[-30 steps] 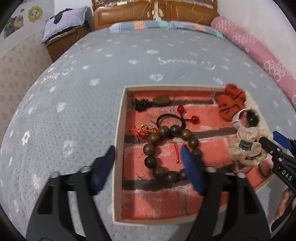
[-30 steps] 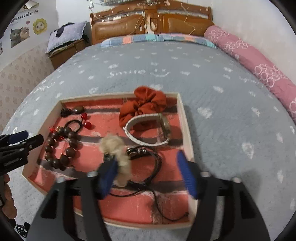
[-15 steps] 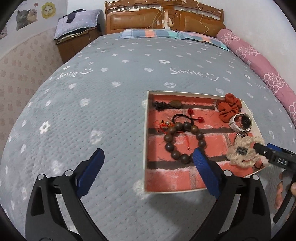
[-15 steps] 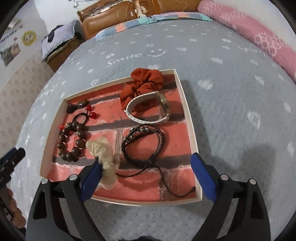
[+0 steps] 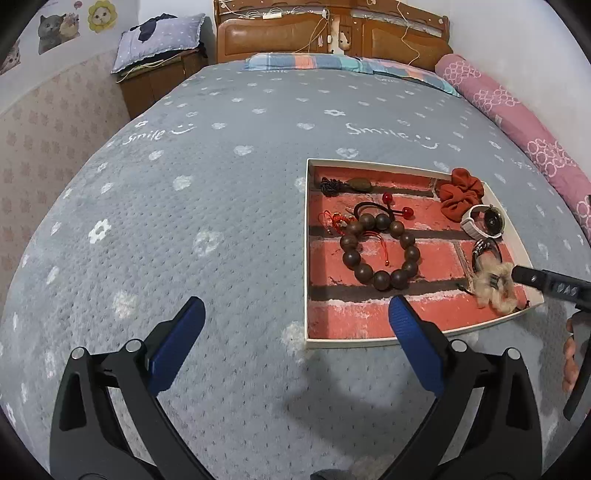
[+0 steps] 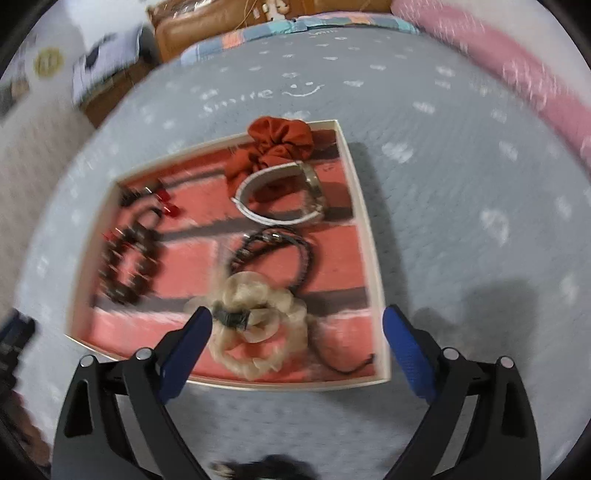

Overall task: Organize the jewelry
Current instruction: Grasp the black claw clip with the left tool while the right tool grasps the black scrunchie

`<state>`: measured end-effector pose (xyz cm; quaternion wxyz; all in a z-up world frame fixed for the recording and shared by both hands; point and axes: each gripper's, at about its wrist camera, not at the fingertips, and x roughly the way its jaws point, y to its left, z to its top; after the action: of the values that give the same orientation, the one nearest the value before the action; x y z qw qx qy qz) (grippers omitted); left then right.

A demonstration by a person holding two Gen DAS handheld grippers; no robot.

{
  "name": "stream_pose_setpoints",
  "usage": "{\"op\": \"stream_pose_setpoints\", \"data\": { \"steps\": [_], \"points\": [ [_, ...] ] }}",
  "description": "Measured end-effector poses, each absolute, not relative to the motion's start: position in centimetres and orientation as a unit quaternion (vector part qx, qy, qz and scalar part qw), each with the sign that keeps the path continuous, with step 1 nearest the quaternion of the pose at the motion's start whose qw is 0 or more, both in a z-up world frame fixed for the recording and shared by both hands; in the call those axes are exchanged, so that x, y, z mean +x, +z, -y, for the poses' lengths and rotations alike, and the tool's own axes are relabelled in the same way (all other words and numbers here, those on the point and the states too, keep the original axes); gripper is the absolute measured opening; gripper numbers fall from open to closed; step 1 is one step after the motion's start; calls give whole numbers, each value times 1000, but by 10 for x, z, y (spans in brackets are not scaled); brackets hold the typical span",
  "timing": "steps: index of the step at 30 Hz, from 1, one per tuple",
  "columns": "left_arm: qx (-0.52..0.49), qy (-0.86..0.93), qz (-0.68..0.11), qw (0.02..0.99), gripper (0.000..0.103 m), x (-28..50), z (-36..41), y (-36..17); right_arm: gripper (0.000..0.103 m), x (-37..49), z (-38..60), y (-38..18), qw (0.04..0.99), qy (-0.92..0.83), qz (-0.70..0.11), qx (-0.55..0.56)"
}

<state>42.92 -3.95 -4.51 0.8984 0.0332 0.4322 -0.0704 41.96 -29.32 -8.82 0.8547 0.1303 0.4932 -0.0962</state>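
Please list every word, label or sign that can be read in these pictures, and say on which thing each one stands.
"Smile" with a smiley face, white, on the grey bedspread, left part.
"Smile" with a smiley face, on the same bedspread above the tray.
"Smile", blurred, on the bedspread in the right wrist view.
White marks on the right claw: too small to read.
Dark tag on the beige scrunchie: not readable.
Cat stickers on the wall: no readable words.

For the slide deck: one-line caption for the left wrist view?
Open left gripper over the bedspread, beside the tray holding a bead bracelet, watch and scrunchies.
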Motion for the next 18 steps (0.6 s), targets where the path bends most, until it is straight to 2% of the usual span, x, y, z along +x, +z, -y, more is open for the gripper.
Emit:
{"op": "stream_pose_setpoints", "data": {
  "steps": [8,18],
  "points": [
    [32,-68,-411,909,97,409,31,-39,92,400,305,-72,871,-102,-459,143],
    [22,-65,-375,924,98,348,19,-31,92,336,275,-54,906,-101,-399,93]
  ]
}}
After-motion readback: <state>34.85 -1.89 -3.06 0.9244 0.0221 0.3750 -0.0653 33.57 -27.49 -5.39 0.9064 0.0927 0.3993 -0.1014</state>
